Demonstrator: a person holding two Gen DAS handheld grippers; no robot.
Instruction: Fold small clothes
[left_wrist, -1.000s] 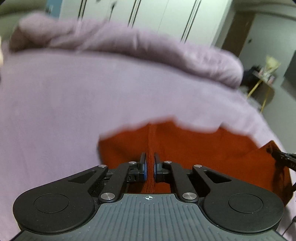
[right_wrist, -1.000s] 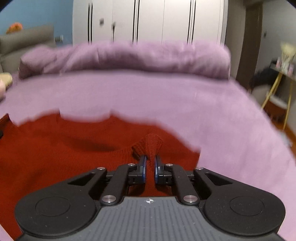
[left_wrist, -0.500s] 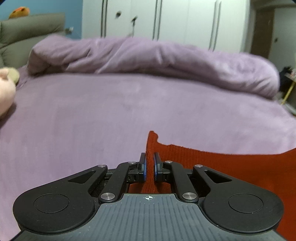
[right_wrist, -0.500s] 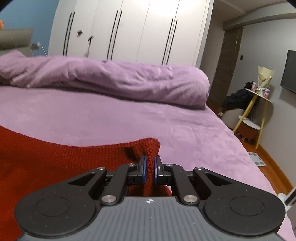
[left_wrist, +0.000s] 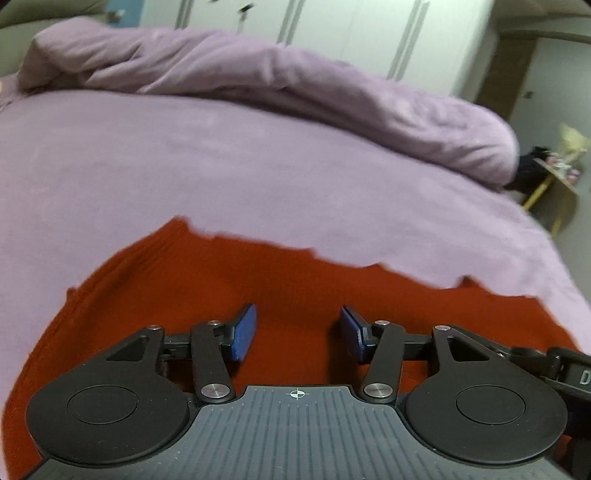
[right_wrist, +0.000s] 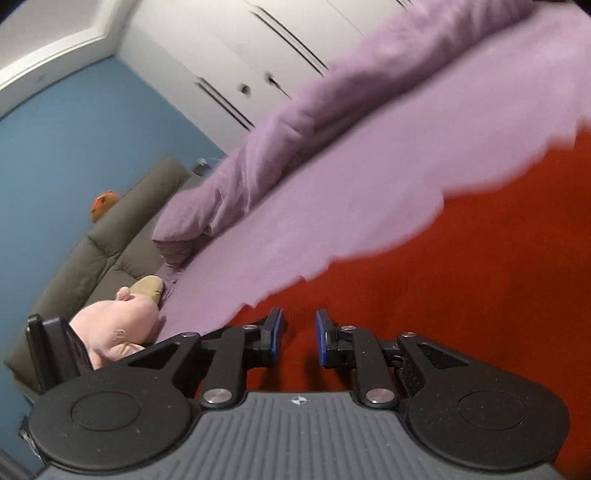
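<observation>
Both the left gripper (left_wrist: 297, 334) and right gripper (right_wrist: 298, 338) have just been opening, nothing pinched; the red sweater (left_wrist: 295, 280) (loose on the bed (left_wrist: 258, 166)) could snag on withdrawing jaws, undoing the fold.

Both grippers, left (left_wrist: 298, 334) and right (right_wrist: 298, 338): black linkage arms, silver screws, blue pads (left_wrist: 244, 331), ribbed grey body with crosshair mark.
</observation>
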